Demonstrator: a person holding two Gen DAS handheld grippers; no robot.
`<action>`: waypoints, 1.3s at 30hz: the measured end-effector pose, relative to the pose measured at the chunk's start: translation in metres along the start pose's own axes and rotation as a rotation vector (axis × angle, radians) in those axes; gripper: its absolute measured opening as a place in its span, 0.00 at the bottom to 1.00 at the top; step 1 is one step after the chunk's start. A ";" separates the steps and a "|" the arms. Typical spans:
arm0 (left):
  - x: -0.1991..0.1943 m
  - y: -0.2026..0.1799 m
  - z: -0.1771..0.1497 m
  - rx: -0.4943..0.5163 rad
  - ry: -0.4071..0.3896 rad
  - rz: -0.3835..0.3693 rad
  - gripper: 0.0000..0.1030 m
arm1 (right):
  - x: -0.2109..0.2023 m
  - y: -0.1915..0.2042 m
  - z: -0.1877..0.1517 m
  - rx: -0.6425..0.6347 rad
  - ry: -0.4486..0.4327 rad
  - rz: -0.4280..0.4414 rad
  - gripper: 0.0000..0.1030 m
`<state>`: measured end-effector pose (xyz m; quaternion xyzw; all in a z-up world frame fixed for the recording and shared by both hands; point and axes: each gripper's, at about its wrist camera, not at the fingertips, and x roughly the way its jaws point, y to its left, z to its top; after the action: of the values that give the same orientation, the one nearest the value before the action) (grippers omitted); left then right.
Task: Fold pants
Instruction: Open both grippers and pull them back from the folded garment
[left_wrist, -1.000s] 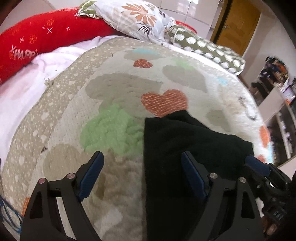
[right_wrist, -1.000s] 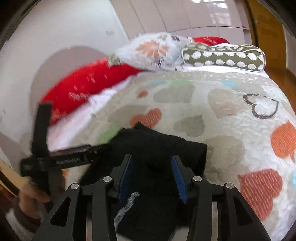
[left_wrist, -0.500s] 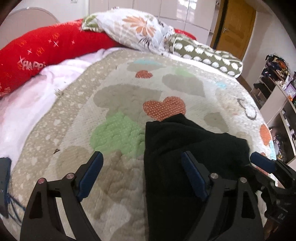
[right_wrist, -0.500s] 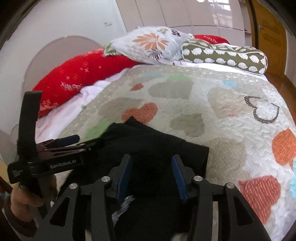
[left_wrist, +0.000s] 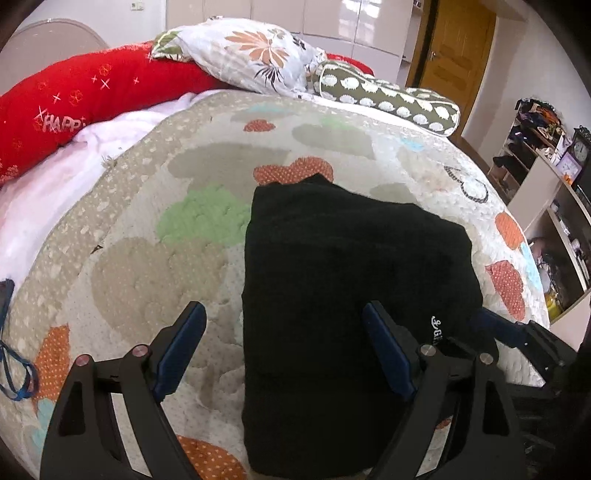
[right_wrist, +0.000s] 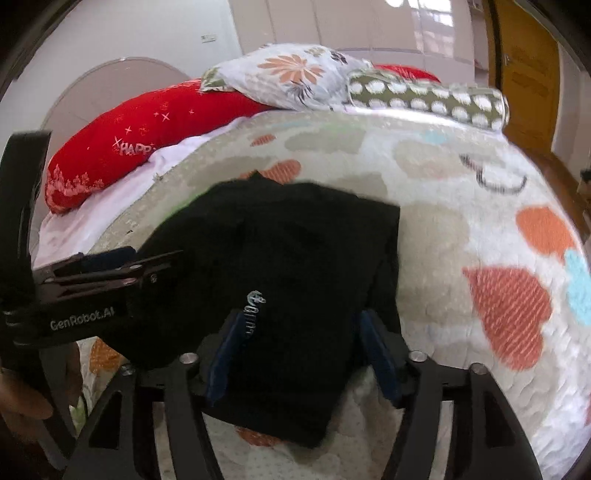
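Observation:
The black pants (left_wrist: 347, 295) lie folded into a compact stack on the heart-patterned quilt (left_wrist: 184, 206); a small white logo shows near the near edge. They also show in the right wrist view (right_wrist: 280, 266). My left gripper (left_wrist: 284, 332) is wide open, hovering over the stack's left edge, empty. My right gripper (right_wrist: 299, 343) is open with its jaws on either side of the near part of the stack, not clamped. The left gripper's body shows in the right wrist view (right_wrist: 88, 291), and the right gripper's in the left wrist view (left_wrist: 517, 332).
A red long pillow (left_wrist: 74, 103), a floral pillow (left_wrist: 251, 55) and a green spotted bolster (left_wrist: 388, 96) lie at the head of the bed. White sheet (left_wrist: 44, 184) shows at left. Shelves (left_wrist: 554, 184) and a wooden door (left_wrist: 454, 48) stand to the right.
Both grippers have pulled back and up from the folded pants, so more of the stack shows. The right gripper's jaws have opened wider. The pants lie still.

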<state>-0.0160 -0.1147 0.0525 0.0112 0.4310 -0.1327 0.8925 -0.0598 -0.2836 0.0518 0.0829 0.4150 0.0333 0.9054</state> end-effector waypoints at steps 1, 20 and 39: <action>-0.002 -0.001 0.000 0.005 -0.001 0.003 0.85 | -0.004 -0.001 0.000 0.006 -0.004 0.004 0.64; -0.106 0.015 -0.015 -0.032 -0.067 0.086 0.85 | -0.056 0.021 0.018 0.030 -0.097 0.046 0.80; -0.088 0.001 -0.026 0.039 -0.088 0.093 0.85 | -0.054 0.018 0.000 0.039 -0.063 0.003 0.80</action>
<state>-0.0883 -0.0898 0.1040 0.0426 0.3878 -0.0996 0.9154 -0.0949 -0.2727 0.0957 0.1020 0.3868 0.0239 0.9162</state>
